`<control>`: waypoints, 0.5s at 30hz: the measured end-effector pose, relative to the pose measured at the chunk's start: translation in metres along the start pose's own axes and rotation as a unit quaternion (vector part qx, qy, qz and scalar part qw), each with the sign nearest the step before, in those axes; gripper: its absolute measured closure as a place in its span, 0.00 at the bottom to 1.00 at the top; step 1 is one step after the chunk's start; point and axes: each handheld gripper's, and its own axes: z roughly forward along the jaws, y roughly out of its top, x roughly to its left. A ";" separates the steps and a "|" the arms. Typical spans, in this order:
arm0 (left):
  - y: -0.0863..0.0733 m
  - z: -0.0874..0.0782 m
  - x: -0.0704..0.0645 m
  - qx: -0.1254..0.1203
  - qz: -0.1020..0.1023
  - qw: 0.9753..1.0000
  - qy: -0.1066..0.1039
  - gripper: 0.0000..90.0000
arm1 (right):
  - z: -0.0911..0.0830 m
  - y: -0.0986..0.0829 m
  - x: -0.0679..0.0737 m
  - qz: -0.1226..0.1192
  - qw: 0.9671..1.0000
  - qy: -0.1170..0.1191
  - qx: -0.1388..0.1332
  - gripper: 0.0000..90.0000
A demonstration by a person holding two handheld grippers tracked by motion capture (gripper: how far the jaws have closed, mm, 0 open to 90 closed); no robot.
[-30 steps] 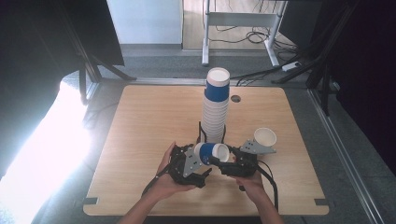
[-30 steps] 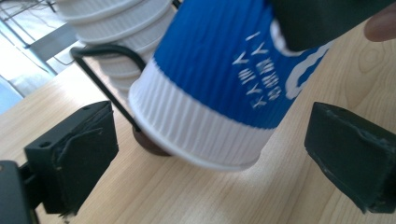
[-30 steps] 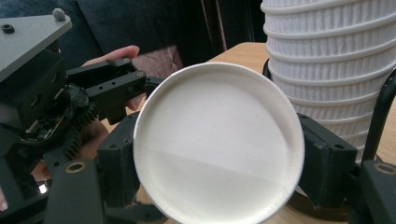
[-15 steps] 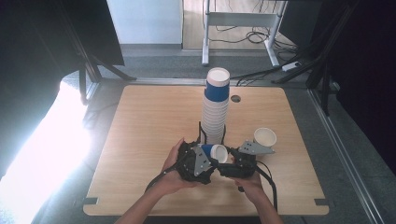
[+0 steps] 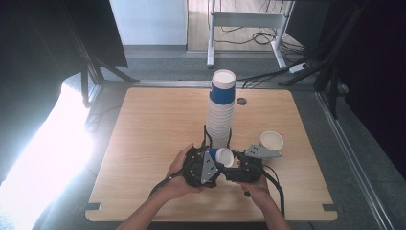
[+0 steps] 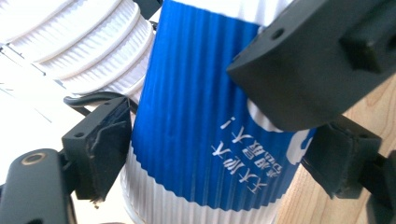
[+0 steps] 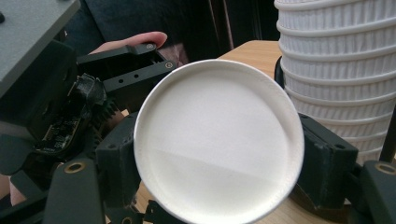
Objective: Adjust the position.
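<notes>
Gripping low-centre frame, both tools, left (image 5: 214, 160) and right (image 5: 235, 163), close on one blue-sleeved paper cup (image 5: 221, 156) lying sideways above the tabletop (image 5: 143, 124). Light, crushable; hold the ribbed sleeve, probably gently. Cup stack (image 5: 221, 108) stands behind.

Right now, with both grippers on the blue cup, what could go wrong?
1. Both grippers, left gripper and right gripper, clamp one blue cup; pulling apart may crush or tear it.
2. The tall stack of cups stands just behind; a jerk could topple it.
3. The loose white cup sits near the right gripper and might be knocked.
</notes>
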 end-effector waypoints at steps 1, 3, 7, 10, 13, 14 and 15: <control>0.000 0.000 0.000 0.001 0.002 1.000 0.000 0.18 | 0.000 0.000 0.000 0.002 1.000 0.001 0.001 0.29; 0.001 0.000 0.000 0.002 0.008 1.000 0.001 0.19 | 0.000 0.000 -0.001 0.004 1.000 0.002 0.001 0.29; 0.002 -0.001 0.000 0.003 0.016 1.000 0.002 0.20 | 0.000 0.000 0.000 0.003 1.000 0.001 -0.002 0.28; 0.002 -0.002 0.001 0.006 0.026 1.000 0.006 0.20 | -0.001 0.000 0.000 0.001 1.000 0.002 -0.003 0.27; 0.001 -0.002 0.001 0.012 0.032 0.999 0.005 0.20 | -0.003 0.001 0.000 0.002 1.000 0.006 -0.003 0.23; 0.001 -0.002 0.002 0.014 0.035 0.999 0.006 0.20 | -0.004 0.002 0.000 0.000 1.000 0.006 -0.003 0.23; 0.000 -0.002 0.002 0.018 0.038 0.999 0.005 0.20 | -0.005 0.002 0.000 -0.004 1.000 0.007 -0.004 0.22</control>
